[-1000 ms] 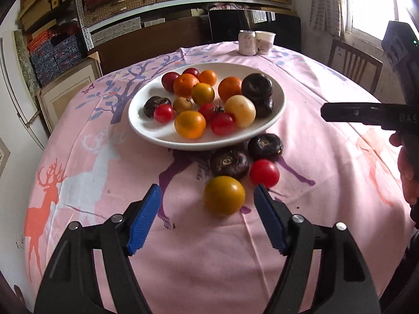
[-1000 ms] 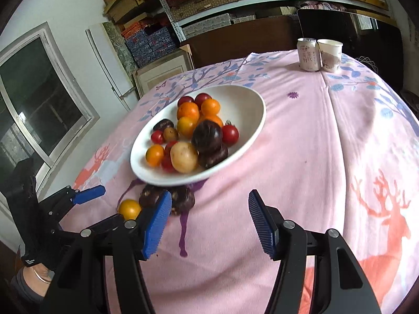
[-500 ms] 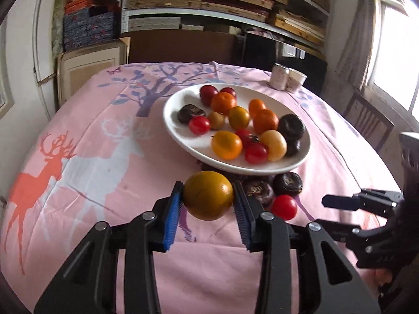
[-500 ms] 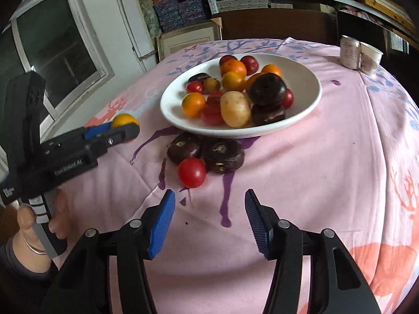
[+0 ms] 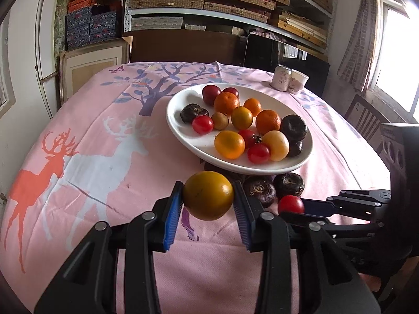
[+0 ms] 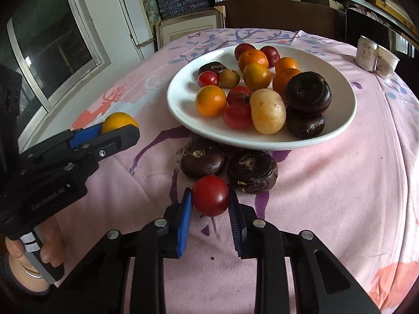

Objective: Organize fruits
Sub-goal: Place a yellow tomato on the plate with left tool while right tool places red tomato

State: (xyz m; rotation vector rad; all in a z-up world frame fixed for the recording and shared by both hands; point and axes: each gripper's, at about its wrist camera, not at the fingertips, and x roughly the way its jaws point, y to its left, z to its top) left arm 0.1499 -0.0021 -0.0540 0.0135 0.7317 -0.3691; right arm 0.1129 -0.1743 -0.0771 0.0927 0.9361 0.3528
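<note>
Left gripper (image 5: 208, 209), bottom centre of frame: pads clamped on one yellow-orange fruit (image 5: 208, 195), now lifted off the surface. Right gripper (image 6: 210, 209) has closed in around one red tomato (image 6: 210, 195), pads at both sides. Just behind: two dark brown fruits (image 6: 227, 166) on the surface. Farther, centre frame: one white plate (image 6: 340, 128) piled with fruit.

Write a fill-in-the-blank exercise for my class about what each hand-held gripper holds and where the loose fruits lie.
1. The left hand-held gripper is shut on a ____-coloured citrus fruit.
2. The right hand-held gripper grips a red ____.
3. Two dark water chestnuts lie on the tablecloth beside the white ____.

Missing words: yellow; tomato; plate
</note>
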